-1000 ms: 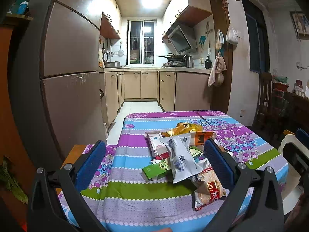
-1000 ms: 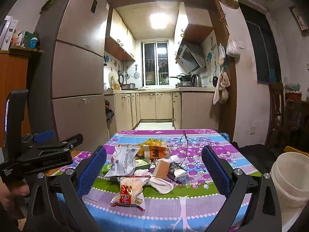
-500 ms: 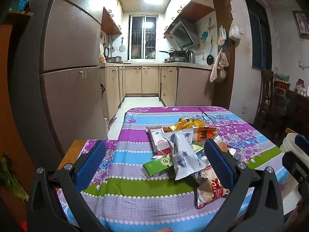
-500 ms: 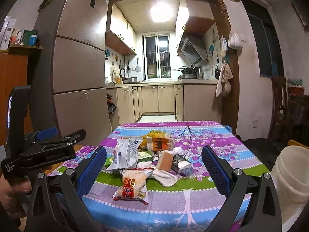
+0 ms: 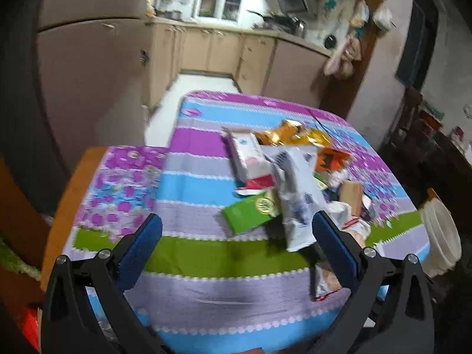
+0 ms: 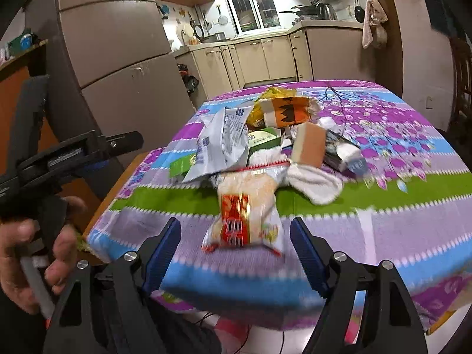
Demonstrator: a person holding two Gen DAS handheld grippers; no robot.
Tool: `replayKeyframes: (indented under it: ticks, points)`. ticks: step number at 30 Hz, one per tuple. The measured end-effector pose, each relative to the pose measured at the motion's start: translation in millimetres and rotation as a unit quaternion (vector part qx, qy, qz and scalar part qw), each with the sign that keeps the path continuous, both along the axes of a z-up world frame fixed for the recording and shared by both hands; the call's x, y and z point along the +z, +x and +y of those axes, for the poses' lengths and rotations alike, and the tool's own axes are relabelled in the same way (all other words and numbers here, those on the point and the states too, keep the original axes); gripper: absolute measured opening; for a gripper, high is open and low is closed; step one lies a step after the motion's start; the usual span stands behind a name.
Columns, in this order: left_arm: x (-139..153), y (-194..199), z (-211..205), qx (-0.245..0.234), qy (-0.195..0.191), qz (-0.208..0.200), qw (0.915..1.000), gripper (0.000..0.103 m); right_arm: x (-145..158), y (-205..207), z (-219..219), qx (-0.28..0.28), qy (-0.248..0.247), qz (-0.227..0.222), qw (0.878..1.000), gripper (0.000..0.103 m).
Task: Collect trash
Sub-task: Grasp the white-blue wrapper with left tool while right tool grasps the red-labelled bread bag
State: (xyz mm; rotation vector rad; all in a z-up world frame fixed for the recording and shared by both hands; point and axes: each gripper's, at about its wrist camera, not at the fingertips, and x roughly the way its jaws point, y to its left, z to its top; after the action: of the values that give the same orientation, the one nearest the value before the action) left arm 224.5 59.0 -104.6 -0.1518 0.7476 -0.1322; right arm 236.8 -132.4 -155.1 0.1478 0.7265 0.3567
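Table edge [image 6: 236,292] nears right claw [image 6: 236,244], closing empty.

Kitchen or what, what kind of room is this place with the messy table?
Most likely a home's dining spot beside a kitchen: a table under a striped tablecloth, a tall fridge, and beyond it cabinets and a kettle on the counter.

Trash pile [image 6: 265,150] mid-table [image 6: 413,215], bucket [image 5: 441,236] off table's rt edge.

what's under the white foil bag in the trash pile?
The white foil bag lies over a green carton, whose near end sticks out, and a red-and-white packet. Whatever else lies beneath it is covered.
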Motion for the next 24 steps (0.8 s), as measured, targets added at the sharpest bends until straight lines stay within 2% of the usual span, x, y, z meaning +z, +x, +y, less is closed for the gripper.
replayKeyframes:
  ticks: [4,5,6,9,14,18,19,24]
  points:
    - [-5,19,-21,-0.035,0.002,0.017,0.9992,0.098,-14,33,4,-0.008,-0.012,0.033,0.999,0.077]
    - [-6,24,-25,-0.039,0.001,0.02,0.999,0.098,-18,37,4,-0.009,-0.012,0.037,0.999,0.072]
    - [-7,28,-29,-0.042,0.001,0.023,0.9989,0.098,-22,40,2,-0.01,-0.011,0.04,0.999,0.056]
    - [-9,43,-41,-0.047,0.004,0.03,0.9984,0.098,-23,39,-5,0.0,0.002,0.044,0.999,0.042]
    - [-18,63,-60,-0.055,0.017,0.048,0.9972,0.098,-10,18,-30,-0.003,0.023,0.031,0.999,0.041]
    - [-28,73,-70,-0.051,0.033,0.055,0.9966,0.098,-7,5,-55,-0.027,0.024,0.024,0.999,0.041]
    - [-30,74,-72,-0.05,0.038,0.058,0.9964,0.096,-7,6,-64,-0.036,0.024,0.024,0.999,0.041]
    - [-39,76,-78,-0.046,0.058,0.061,0.9954,0.068,-11,16,-83,-0.048,0.023,0.036,0.998,0.041]
